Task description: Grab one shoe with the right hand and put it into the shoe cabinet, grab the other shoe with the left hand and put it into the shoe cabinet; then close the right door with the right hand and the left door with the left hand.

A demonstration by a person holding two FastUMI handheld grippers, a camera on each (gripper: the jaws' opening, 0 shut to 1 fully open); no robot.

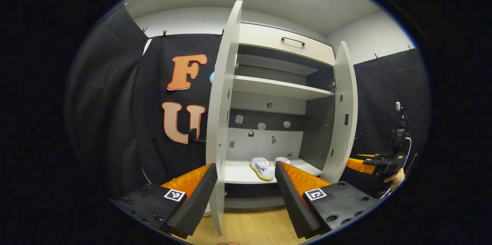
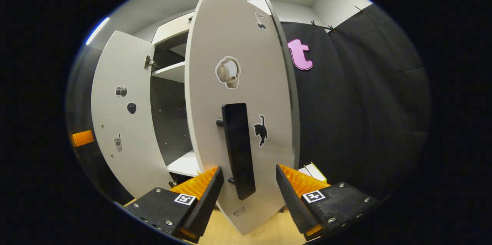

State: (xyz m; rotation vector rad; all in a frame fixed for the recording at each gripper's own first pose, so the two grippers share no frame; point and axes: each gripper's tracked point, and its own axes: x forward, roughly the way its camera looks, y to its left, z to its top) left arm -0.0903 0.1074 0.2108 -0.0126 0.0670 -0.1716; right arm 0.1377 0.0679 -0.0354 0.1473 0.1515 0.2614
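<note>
— Shoes: where do they sit?

— Both shoes [image 1: 265, 167] lie side by side on the bottom shelf [image 1: 240, 174] of the shoe cabinet [image 1: 275, 87], low in the centre of the left gripper view, white with coloured trim. The one further right is partly hidden behind a finger of the left gripper [image 1: 246, 177].

— And the doors?

— Both stand open. In the left gripper view the left door [image 1: 223, 99] is seen nearly edge-on, running down the middle of the frame and passing between that gripper's fingers; the right door [image 1: 344, 110] swings out at centre right.

— Is the left gripper clenched on that door edge?

— No. Its fingers are spread apart, with the door edge just beside the finger at lower left; I cannot tell whether they touch.

— The right gripper?

— In the right gripper view, the right gripper [image 2: 250, 185] is released too, fingers wide, at the bottom of the frame. The right door's outer face is up close in the centre, and its dark handle [image 2: 238, 149] hangs down between the two fingers without either pressing on it. Small stickers dot that door, a black cat [image 2: 261, 130] among them.

— Anything else of the right gripper?

— It shows at the right edge of the left gripper view, with a hand [image 1: 394, 179] holding it beside the right door.
</note>
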